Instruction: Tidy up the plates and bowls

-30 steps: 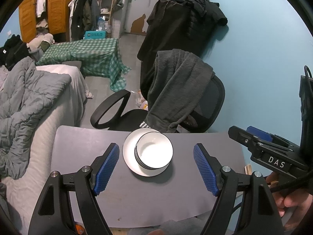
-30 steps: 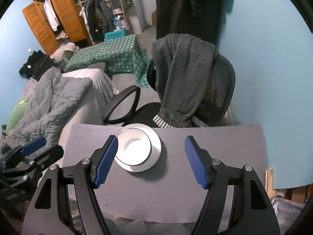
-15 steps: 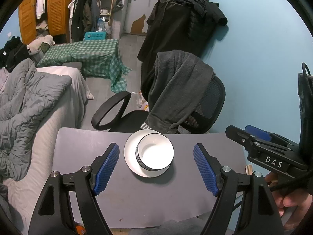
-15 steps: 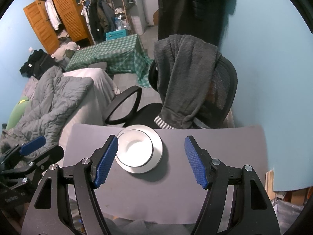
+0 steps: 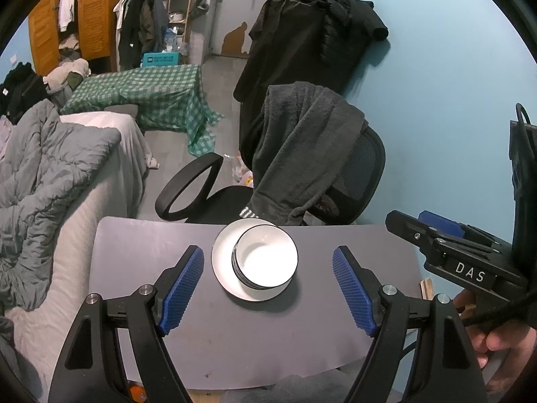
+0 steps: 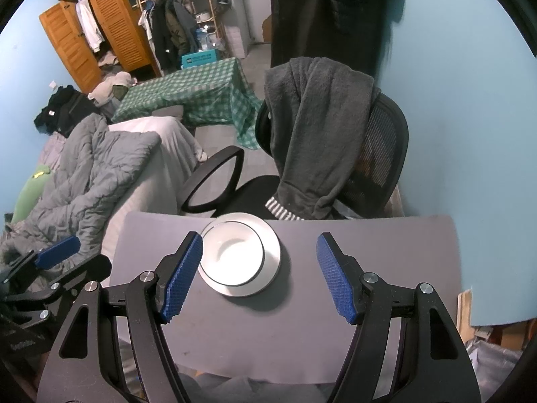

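White bowls (image 5: 265, 262), seemingly several nested, are stacked on a white plate (image 5: 223, 265) near the counter's (image 5: 141, 262) far edge. Both the left hand-held gripper (image 5: 267, 290) and right hand-held gripper (image 6: 260, 273) are held wide and empty. A careless nudge could push the stack over that edge.

White bowl (image 5: 266, 257), grey table (image 5: 141, 245), blue-padded tongs (image 5: 268, 288).

Left tongs (image 5: 267, 290) open and empty, right tongs (image 6: 259, 277) likewise, both angled downward
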Motion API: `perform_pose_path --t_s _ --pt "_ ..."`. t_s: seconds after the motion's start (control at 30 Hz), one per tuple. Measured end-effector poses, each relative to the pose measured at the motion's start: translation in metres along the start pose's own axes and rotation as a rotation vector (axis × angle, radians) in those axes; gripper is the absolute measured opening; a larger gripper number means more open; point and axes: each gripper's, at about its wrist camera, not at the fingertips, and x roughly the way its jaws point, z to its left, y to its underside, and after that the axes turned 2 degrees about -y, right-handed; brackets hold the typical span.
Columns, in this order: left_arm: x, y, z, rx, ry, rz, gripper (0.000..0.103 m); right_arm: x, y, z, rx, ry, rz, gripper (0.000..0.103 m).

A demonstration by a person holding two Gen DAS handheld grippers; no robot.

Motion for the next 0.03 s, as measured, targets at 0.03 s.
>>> perform_pose_path --t_s 0.03 --pt "-0.0002 0.0000 -0.0004 0.003 -0.004 0.005 0.080 0.0001 -0.0002 -0.0002 0.000 0.001 0.000 0.070"
